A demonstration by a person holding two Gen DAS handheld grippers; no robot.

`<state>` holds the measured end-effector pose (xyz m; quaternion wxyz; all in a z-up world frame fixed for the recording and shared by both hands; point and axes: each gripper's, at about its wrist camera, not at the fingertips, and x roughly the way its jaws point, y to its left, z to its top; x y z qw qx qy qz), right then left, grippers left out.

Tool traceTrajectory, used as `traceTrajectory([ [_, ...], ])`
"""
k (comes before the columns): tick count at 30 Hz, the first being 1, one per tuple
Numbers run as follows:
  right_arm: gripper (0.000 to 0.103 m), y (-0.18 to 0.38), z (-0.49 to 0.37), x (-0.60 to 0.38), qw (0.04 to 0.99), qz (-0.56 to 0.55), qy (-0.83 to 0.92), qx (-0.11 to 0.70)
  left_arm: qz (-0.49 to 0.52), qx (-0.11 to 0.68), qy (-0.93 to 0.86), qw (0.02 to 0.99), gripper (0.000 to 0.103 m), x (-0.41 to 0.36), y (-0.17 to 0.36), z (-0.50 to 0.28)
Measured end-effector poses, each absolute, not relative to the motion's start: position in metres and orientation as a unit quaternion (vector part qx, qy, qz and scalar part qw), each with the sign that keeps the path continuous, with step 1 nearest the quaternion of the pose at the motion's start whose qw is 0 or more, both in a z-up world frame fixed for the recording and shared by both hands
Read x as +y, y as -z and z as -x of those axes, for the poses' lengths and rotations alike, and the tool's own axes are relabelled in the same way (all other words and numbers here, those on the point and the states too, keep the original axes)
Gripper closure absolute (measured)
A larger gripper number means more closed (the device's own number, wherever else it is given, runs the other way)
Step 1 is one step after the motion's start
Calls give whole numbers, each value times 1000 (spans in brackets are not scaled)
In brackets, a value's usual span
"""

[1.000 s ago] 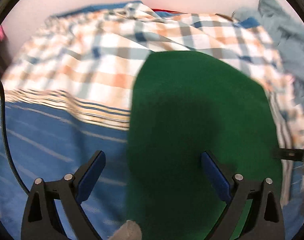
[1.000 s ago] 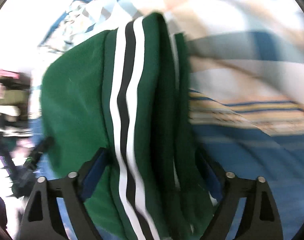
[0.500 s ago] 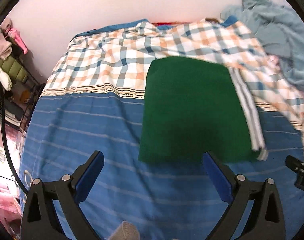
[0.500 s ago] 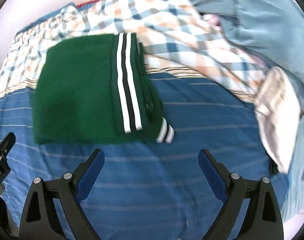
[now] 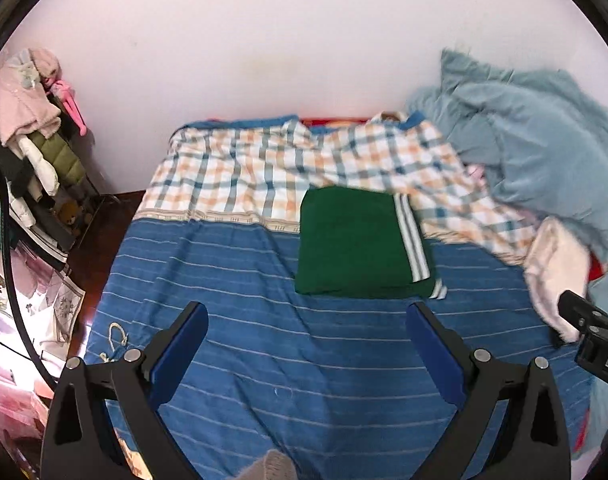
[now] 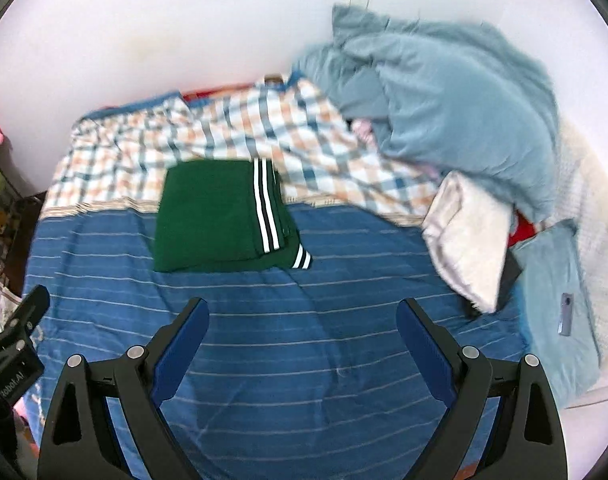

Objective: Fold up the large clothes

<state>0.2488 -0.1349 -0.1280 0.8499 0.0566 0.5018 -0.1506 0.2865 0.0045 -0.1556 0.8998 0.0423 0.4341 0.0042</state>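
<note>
A green garment with white and black stripes [image 5: 351,240] lies folded into a flat rectangle on the blue striped bed sheet [image 5: 232,280], partly over a checked cloth [image 5: 240,172]. It also shows in the right wrist view [image 6: 212,216]. My left gripper [image 5: 305,320] is open and empty, held well back from the garment above the sheet. My right gripper [image 6: 302,316] is open and empty too, also well back from it. The right gripper's body shows at the right edge of the left wrist view [image 5: 591,332].
A grey-blue blanket pile [image 6: 443,100] and a white folded cloth [image 6: 467,240] lie at the right of the bed. A light blue pillow [image 6: 555,300] lies at the far right. A rack with hanging clothes [image 5: 28,128] stands left of the bed. A white wall is behind.
Both grippers have pulled back and up from the green garment, which lay close under them a second ago. It now lies folded, far ahead of both.
</note>
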Motion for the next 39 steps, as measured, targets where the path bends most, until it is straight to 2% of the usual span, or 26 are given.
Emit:
traceTrajectory([
  [8, 7, -2, -148, -126, 887, -42, 142, 437, -24, 393, -12, 919, 2, 6, 66, -212],
  [15, 7, -62, -89, -123, 903, -39, 135, 405, -23, 372, -12, 928, 2, 6, 31, -174],
  [26, 7, -99, -40, -116, 914, -31, 132, 382, -25, 361, -11, 932, 2, 7, 13, -136],
  [39, 5, -103, -28, -113, 915, -36, 121, 383, -23, 355, -22, 934, 2, 7, 7, -117],
])
